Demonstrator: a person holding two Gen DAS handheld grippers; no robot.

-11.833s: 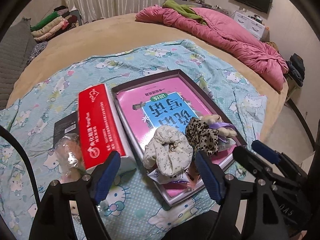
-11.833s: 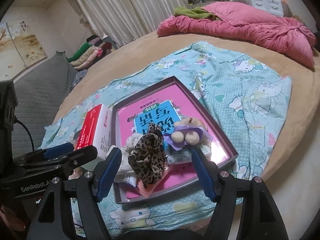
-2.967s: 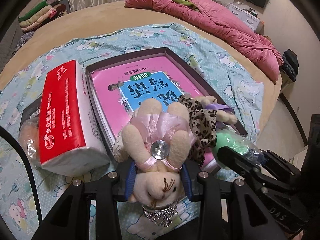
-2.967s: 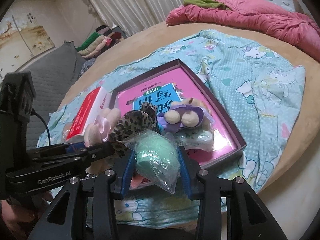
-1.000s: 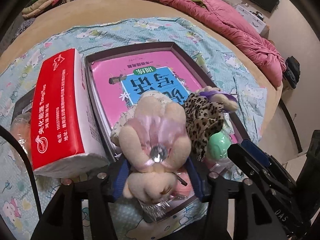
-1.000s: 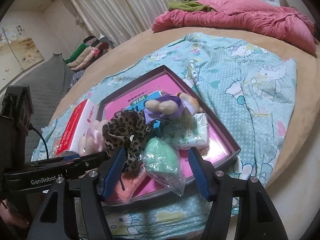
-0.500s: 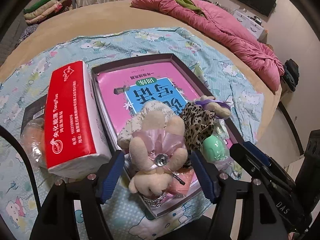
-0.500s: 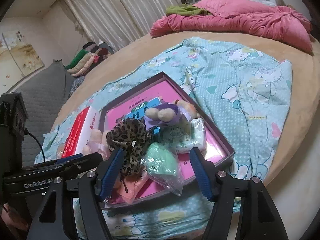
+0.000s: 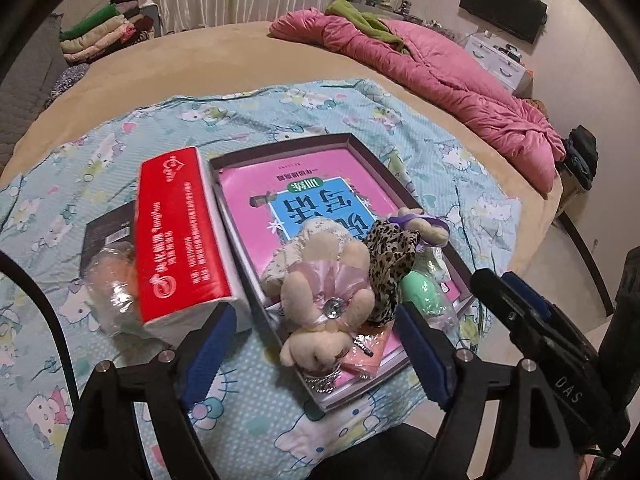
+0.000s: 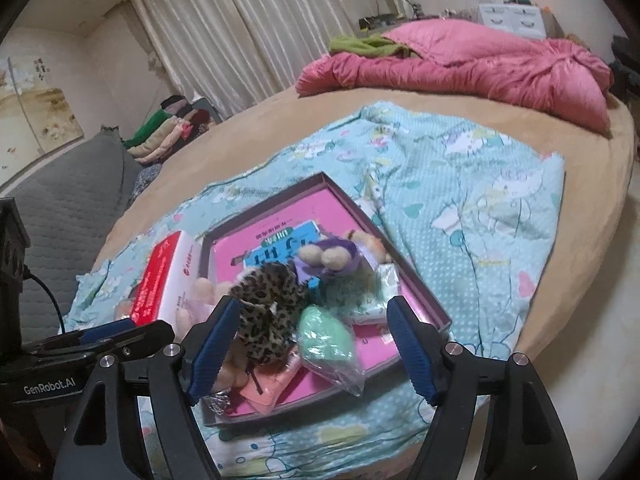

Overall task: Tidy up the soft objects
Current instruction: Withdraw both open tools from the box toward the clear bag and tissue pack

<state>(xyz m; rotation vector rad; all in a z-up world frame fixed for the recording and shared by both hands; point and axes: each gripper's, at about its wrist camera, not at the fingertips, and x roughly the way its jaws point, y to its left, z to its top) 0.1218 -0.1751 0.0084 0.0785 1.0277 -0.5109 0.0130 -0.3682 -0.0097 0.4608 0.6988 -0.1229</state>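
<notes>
A shallow dark box (image 9: 385,163) (image 10: 418,288) with a pink book in it lies on the blue cartoon blanket. Piled at its near end are a beige plush bear with a pink bow (image 9: 326,300), a leopard scrunchie (image 9: 390,266) (image 10: 267,306), a bagged green soft ball (image 9: 420,290) (image 10: 326,338), a purple-wrapped plush (image 10: 328,258) and a pale floral scrunchie (image 9: 296,256). My left gripper (image 9: 320,354) hangs above the bear, its jaws opening, pads clear of it. My right gripper (image 10: 310,350) hovers over the green ball, jaws opening, touching nothing.
A red tissue pack (image 9: 178,236) (image 10: 164,282) lies left of the box, with a bagged orange soft thing (image 9: 114,280) and a black box (image 9: 108,232) beside it. A pink quilt (image 10: 460,60) covers the bed's far side. The bed edge drops off at right.
Both grippers have opened wider and lifted back from the pile. The bear and the green ball, earlier between the pads, now rest free in the box.
</notes>
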